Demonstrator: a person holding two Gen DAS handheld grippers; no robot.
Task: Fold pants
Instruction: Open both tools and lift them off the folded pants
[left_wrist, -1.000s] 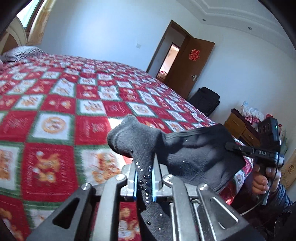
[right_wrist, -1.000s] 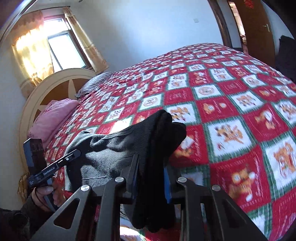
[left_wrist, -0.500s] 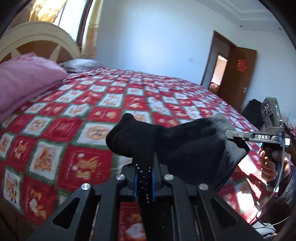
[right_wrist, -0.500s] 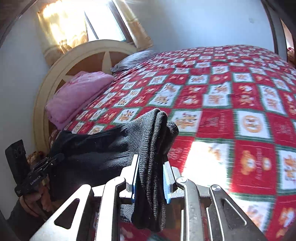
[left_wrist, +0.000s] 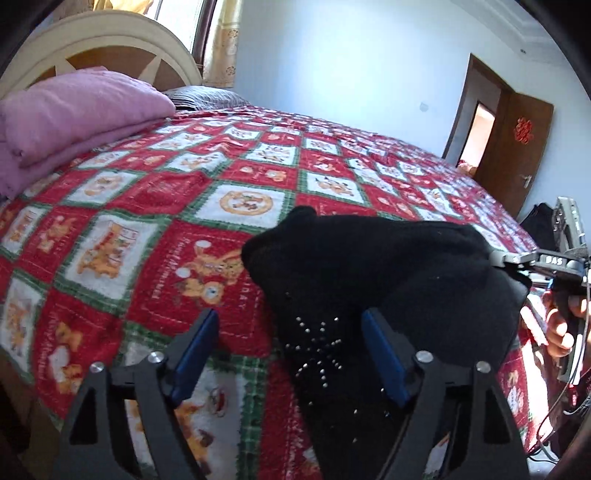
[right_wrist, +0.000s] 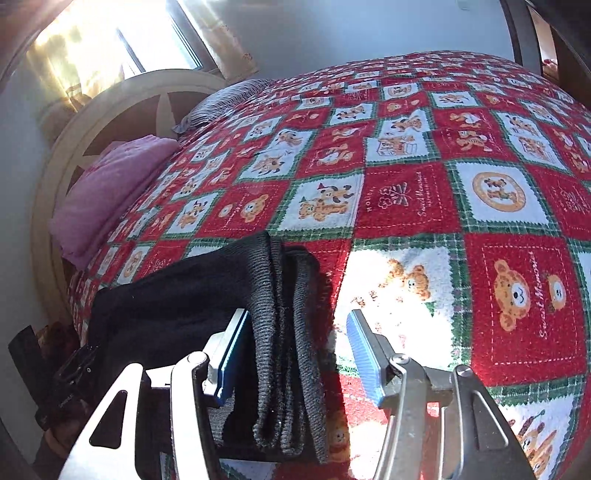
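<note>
The black pants (left_wrist: 369, 266), folded into a thick bundle, lie on the red patterned bedspread (left_wrist: 155, 236) near the bed's front edge. A patch of small silver studs (left_wrist: 317, 350) shows on the cloth. My left gripper (left_wrist: 290, 350) is opening: its blue pads stand wide apart, with the studded end lying loose between them, nearer the right pad. My right gripper (right_wrist: 299, 354) is opening too. The ribbed grey edges of the pants (right_wrist: 280, 332) lie between its pads, beside the left one and apart from the right one. In the left wrist view the right gripper (left_wrist: 554, 262) is at the bundle's far end.
A folded pink blanket (left_wrist: 74, 110) and a grey striped pillow (left_wrist: 207, 98) lie by the cream headboard (left_wrist: 92, 48). A brown door (left_wrist: 517, 147) stands open at the far right, with a black bag (left_wrist: 539, 221) below it. A hand (left_wrist: 561, 328) holds the right gripper's handle.
Both grippers swung toward the headboard and came down with the pants onto the bedspread. Both sets of jaws, shut on the cloth before, have spread and let it go.
</note>
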